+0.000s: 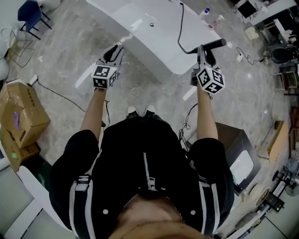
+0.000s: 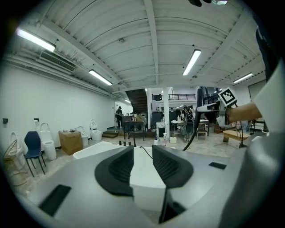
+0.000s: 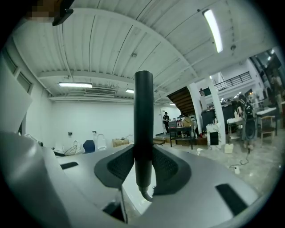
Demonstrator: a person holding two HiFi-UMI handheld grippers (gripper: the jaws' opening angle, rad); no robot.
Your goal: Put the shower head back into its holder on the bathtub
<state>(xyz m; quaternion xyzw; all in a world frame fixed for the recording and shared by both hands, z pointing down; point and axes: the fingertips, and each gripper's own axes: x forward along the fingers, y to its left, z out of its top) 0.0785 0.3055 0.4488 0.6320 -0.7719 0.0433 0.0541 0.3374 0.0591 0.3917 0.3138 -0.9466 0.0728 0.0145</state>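
Observation:
The white bathtub (image 1: 140, 23) lies ahead of me on the marble floor. My right gripper (image 1: 203, 50) is shut on the black shower head (image 1: 214, 44), held just off the tub's near right corner. Its handle (image 3: 143, 116) stands upright between the pads, and the black hose (image 1: 179, 28) runs from it back over the tub. My left gripper (image 1: 116, 50) hovers by the tub's near left edge. Its jaws (image 2: 142, 149) stand apart with nothing between them, and the tub (image 2: 95, 149) shows beyond. Small dark fittings (image 2: 127, 142) stand on the tub's far rim.
Cardboard boxes (image 1: 21, 116) sit on the floor at my left, with a blue chair (image 1: 30, 14) beyond them. A dark box (image 1: 238, 149) stands at my right, with cables (image 1: 60, 93) on the floor. Tables and clutter fill the far right. A person (image 2: 119, 116) stands far off.

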